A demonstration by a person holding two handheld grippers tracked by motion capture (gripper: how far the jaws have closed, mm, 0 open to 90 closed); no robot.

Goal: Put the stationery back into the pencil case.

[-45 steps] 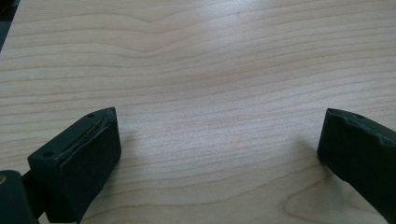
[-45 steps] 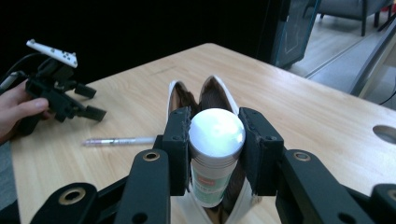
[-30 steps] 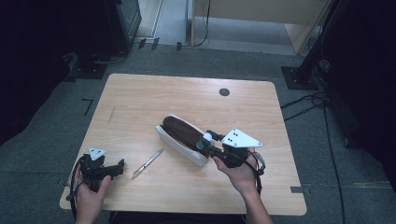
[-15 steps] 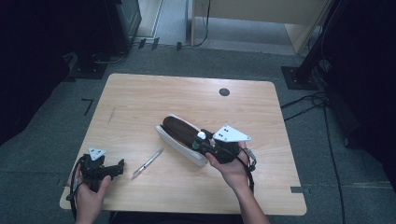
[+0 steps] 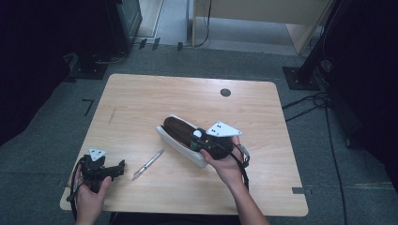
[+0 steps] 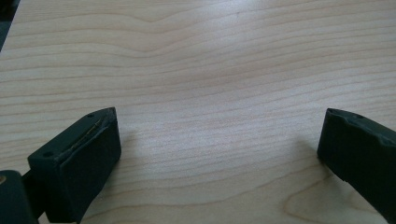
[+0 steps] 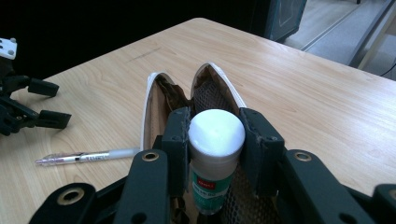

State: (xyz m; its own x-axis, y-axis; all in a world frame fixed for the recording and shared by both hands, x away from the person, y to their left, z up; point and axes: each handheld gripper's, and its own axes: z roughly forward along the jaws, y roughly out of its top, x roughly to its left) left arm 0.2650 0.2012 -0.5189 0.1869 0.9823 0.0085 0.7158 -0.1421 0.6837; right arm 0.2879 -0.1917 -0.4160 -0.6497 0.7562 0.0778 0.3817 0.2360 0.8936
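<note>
Pencil case (image 5: 180,138), white-edged with a dark brown lining, lay open near the middle of the wooden table (image 5: 141,101) and served as the landmark for everything else. Right gripper (image 5: 202,139), held in the person's right hand (image 5: 225,164), hung over the near-right end of the case; its jaws were drawn in to a narrow gap and pressed on both sides of a glue stick (image 7: 215,154), a white-capped tube with a green label. In the right gripper view the stick stood between the two black pads with its cap toward the camera, directly above the mesh-lined opening of the case (image 7: 187,100), whose two halves spread apart beyond the jaws. Whether the base of the stick touched the lining could not be told. Pen (image 5: 148,164), clear-barrelled, lay flat on the table just to the near-left of the case and apart from it; the right gripper view showed the same pen (image 7: 88,157) to the left of the case. Left gripper (image 5: 101,169), in the left hand (image 5: 89,197), rested well to the left of the case, close to the near edge of the table. Its jaws stood wide apart with bare wood (image 6: 210,116) between them and held nothing.
</note>
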